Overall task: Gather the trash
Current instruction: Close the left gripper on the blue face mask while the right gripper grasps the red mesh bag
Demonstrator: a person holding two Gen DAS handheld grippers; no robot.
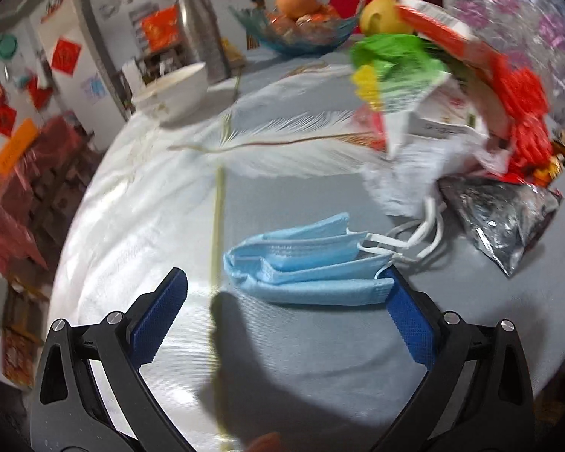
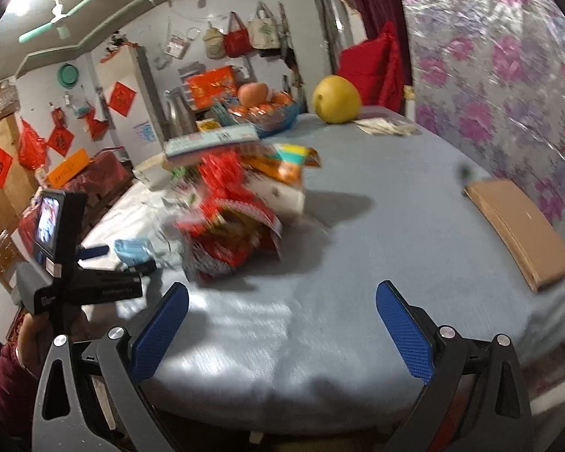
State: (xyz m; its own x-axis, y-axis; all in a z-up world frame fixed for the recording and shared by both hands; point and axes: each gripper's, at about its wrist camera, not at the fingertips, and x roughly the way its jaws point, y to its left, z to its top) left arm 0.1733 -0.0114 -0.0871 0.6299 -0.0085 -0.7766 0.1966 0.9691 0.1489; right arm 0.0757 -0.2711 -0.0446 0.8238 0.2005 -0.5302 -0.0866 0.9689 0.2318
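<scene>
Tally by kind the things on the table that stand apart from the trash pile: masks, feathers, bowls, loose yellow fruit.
Blue face mask: 1
White feather: 1
White bowl: 1
Glass fruit bowl: 1
Loose yellow fruit: 1
Total: 5

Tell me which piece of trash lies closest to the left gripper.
The blue face mask: it lies between the left gripper's fingertips, nearer than the silver foil wrapper.
</scene>
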